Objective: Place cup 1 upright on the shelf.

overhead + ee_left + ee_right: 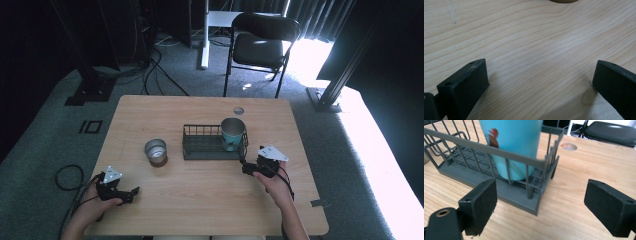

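Wooden desk (200,200) under me — my right hand-held gripper (246,167) gapes wide beside the rack (200,149) holding the teal cup (232,131); my left hand-held gripper (131,194) gapes too.

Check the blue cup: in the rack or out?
In. The blue cup stands upright inside the rack, at its right end, behind the wire wall.

The cup (233,132) stands in the rack's (202,149) right end; the tin (156,151) sits left.
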Demonstrator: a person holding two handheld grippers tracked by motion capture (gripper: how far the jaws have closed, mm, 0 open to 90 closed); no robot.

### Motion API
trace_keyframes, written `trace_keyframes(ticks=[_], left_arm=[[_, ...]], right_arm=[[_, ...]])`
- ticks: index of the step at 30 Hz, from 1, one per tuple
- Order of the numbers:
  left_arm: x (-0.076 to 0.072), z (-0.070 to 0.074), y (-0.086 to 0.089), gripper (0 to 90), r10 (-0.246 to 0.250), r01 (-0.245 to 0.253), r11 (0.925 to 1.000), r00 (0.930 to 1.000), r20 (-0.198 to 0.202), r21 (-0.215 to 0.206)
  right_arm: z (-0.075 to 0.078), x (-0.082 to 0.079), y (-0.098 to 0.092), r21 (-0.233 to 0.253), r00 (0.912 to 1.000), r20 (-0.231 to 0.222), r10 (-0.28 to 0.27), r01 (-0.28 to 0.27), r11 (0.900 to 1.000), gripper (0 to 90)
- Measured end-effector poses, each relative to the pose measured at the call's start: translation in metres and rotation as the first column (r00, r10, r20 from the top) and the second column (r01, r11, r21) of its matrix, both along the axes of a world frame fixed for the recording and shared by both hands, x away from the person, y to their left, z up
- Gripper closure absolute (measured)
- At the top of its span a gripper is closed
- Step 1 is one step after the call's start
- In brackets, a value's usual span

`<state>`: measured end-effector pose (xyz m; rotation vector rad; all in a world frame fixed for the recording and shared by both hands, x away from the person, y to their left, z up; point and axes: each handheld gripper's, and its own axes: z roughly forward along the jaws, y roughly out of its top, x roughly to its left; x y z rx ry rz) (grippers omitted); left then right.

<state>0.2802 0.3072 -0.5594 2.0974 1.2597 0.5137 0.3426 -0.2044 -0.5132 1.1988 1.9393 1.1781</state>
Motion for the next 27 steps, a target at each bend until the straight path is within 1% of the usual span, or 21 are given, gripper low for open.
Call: trace_keyframes(ticks=[8, 11, 13, 17, 19, 23, 27], left_arm=[[0.000, 0.000, 0.000, 0.9, 0.000, 0.000, 1.0000, 1.0000, 0.000, 0.000], [0.000, 0.000, 0.000, 0.9, 0.000, 0.000, 1.0000, 1.0000, 0.000, 0.000], [0.000, 0.000, 0.000, 0.9, 0.000, 0.000, 1.0000, 1.0000, 0.000, 0.000], [0.000, 0.000, 0.000, 0.9, 0.000, 0.000, 1.0000, 1.0000, 0.000, 0.000], [0.000, 0.000, 0.000, 0.9, 0.000, 0.000, 1.0000, 1.0000, 0.000, 0.000], [0.000, 0.000, 0.000, 0.9, 0.000, 0.000, 1.0000, 1.0000, 0.000, 0.000], [0.000, 0.000, 0.000, 0.9, 0.000, 0.000, 1.0000, 1.0000, 0.000, 0.000]], right_arm=[[-0.009, -0.006, -0.011, 0.001, 0.9996, -0.016, -0.023, 0.023, 1.000, 11.0], [-0.015, -0.010, -0.016, -0.001, 0.9989, -0.033, -0.034, 0.034, 0.999, 11.0], [-0.017, -0.011, -0.020, -0.019, 0.9987, -0.031, -0.041, 0.040, 0.999, 11.0], [-0.019, -0.014, -0.025, -0.017, 0.9977, -0.037, -0.057, 0.056, 0.998, 11.0], [-0.021, -0.015, -0.029, -0.012, 0.9969, -0.046, -0.063, 0.063, 0.998, 11.0], [-0.026, -0.019, -0.034, -0.018, 0.9952, -0.067, -0.070, 0.069, 0.997, 11.0], [-0.029, -0.023, -0.038, -0.020, 0.9944, -0.075, -0.075, 0.073, 0.997, 11.0]])
